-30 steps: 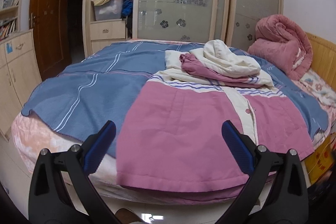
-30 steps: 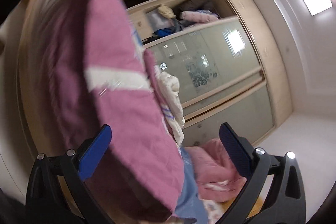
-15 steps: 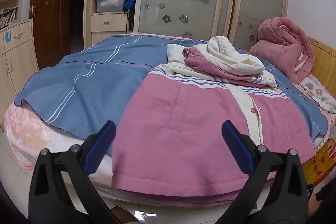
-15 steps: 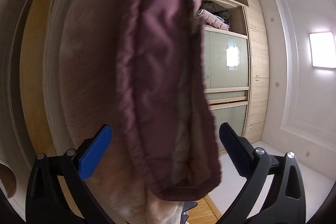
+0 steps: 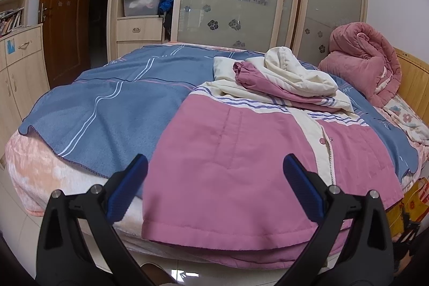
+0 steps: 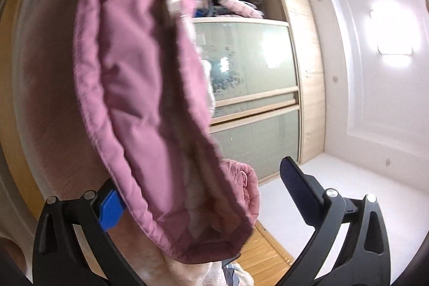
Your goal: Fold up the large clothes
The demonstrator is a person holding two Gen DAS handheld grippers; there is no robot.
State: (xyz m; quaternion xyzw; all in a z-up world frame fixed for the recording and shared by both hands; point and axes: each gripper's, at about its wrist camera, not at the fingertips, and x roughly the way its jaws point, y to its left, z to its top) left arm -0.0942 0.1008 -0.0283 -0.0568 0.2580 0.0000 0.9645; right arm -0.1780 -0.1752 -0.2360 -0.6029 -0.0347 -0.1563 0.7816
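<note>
Bedroom setting: a bed (image 5: pixel 80 109) under a blue blanket carries the pink padded jacket (image 5: pixel 228 165), spread front-up with its hem overhanging the bed's near edge. One sleeve (image 5: pixel 268 87) is already laid across the jacket's chest; judged from this, folding is at an early stage, body folds outstanding. Left gripper (image 5: pixel 214 181) hovers just off the hem, fingers spread wide, holding nothing. Right gripper (image 6: pixel 198 195) is likewise spread wide; a pink padded cuff (image 6: pixel 166 125) sits between its fingers, unclamped

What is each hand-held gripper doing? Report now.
Left hand-held gripper: open, holding nothing, above the pink jacket.
Right hand-held gripper: open, pink sleeve draped between its fingers.
</note>
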